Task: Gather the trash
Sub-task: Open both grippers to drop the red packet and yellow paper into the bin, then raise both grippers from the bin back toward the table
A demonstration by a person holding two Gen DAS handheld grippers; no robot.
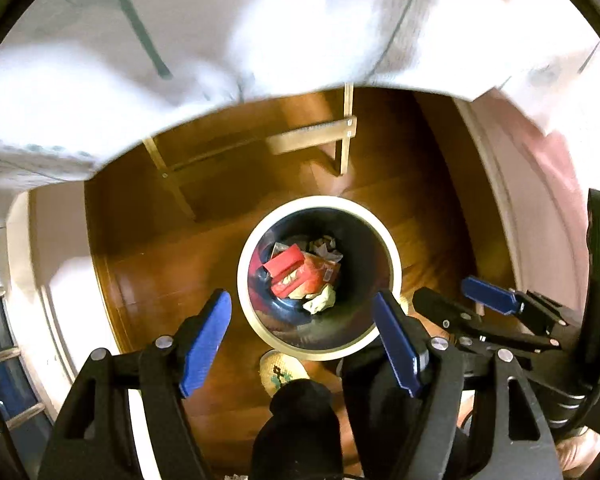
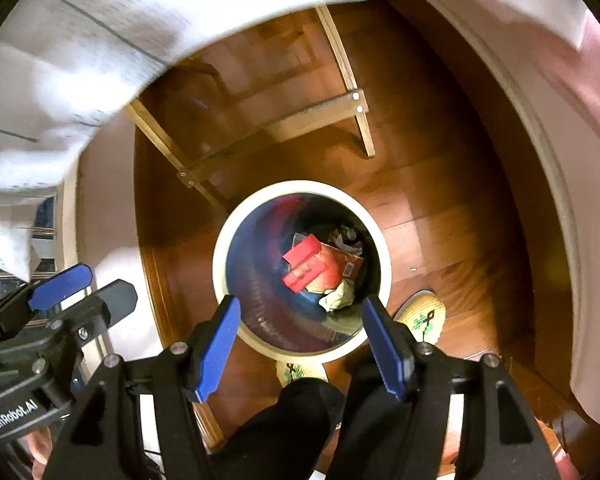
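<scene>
We hang our left claw spread wide and empty, aimed straight down over the bin on the wooden floor. Red packaging and crumpled paper already lie inside, so that trash looks dropped. Our right claw gapes empty too, tilted steeply down alongside.

Wooden floor, white-rimmed bin, patterned slippers
</scene>
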